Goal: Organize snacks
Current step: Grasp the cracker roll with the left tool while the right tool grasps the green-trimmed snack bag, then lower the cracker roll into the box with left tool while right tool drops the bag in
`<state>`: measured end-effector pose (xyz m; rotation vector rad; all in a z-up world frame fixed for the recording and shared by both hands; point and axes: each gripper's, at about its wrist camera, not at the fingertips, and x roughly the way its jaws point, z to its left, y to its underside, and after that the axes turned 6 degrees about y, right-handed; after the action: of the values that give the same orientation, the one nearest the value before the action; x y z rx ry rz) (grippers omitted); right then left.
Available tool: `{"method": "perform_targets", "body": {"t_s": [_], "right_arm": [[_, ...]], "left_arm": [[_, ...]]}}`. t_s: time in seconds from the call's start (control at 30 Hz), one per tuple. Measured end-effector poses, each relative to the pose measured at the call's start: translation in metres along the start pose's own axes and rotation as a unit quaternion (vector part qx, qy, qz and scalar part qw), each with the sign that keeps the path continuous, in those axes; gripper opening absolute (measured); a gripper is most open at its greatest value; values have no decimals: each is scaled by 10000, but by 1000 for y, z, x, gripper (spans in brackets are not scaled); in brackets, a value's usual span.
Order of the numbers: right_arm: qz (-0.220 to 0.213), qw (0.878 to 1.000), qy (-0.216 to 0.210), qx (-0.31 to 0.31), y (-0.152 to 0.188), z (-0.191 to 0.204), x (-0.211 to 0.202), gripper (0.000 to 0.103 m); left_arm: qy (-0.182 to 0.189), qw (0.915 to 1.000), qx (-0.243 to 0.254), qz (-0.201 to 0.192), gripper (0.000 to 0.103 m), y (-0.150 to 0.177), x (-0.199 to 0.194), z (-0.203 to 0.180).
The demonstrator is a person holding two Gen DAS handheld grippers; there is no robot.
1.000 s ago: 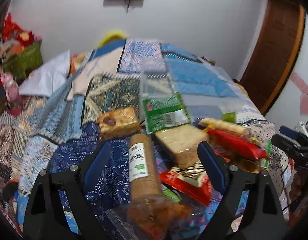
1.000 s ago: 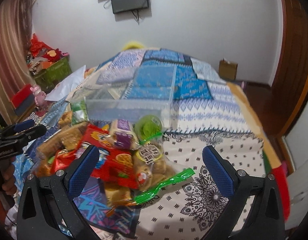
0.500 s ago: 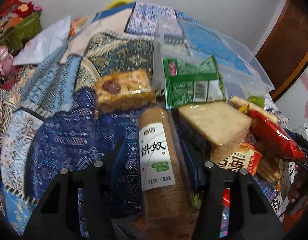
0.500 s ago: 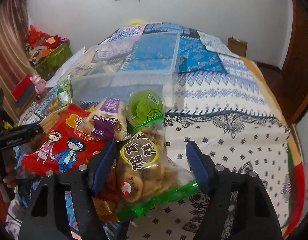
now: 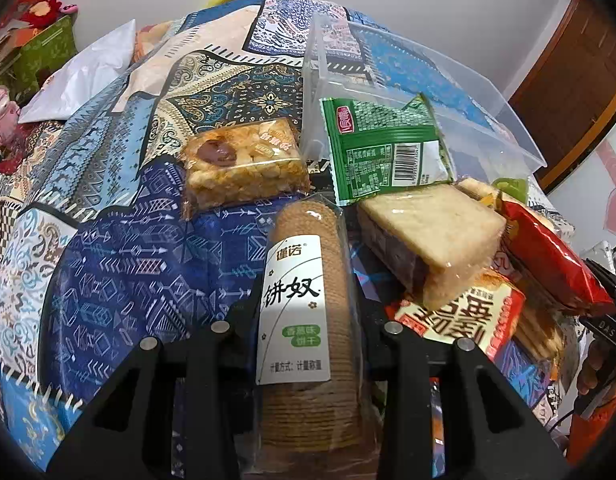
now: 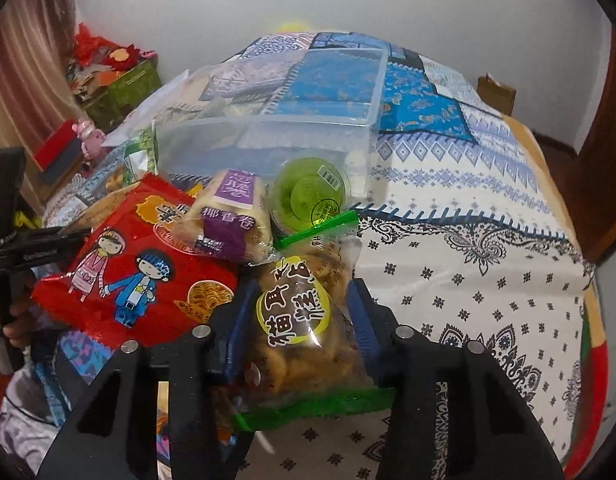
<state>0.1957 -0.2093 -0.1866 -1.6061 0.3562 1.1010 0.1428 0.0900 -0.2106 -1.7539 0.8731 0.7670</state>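
Note:
My left gripper (image 5: 306, 312) is shut on a long roll of round biscuits (image 5: 308, 320) with a white label. Beyond it lie a wrapped sandwich (image 5: 427, 236), a green packet (image 5: 383, 152) and a puffed rice cake (image 5: 244, 164). My right gripper (image 6: 298, 320) is shut on a clear bag of fried crisps (image 6: 304, 320) with a yellow label and green edges. Ahead of it are a red noodle packet (image 6: 136, 268), a purple-labelled bun (image 6: 228, 220), a green jelly cup (image 6: 308, 196) and a clear plastic box (image 6: 276, 140), which also shows in the left wrist view (image 5: 419, 92).
The snacks lie on a bed with a patterned patchwork cover (image 6: 467, 240). A white pillow (image 5: 84, 76) lies at the far left. A green box with red toys (image 6: 120, 84) stands beside the bed. A wooden door (image 5: 579, 80) is at the right.
Both grippers moved forward and down and closed, the left onto the biscuit roll and the right onto the crisp bag. Both were wide open a second ago.

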Motion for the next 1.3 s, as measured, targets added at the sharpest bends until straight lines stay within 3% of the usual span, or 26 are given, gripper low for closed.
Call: {"method": "perform_targets", "body": {"t_s": [0.43, 0.77, 1.3], "right_arm": [[-555, 9967, 400, 434, -4, -20, -33, 35], [-1211, 9910, 313, 467, -31, -15, -67, 35], [-1686, 9846, 193, 414, -88, -5, -59, 35]], "left_arm": [[-258, 9982, 75, -527, 36, 10, -50, -5], [-304, 9941, 209, -1024, 36, -4, -88, -15], [-6, 9833, 682, -1685, 36, -82, -97, -58]]}}
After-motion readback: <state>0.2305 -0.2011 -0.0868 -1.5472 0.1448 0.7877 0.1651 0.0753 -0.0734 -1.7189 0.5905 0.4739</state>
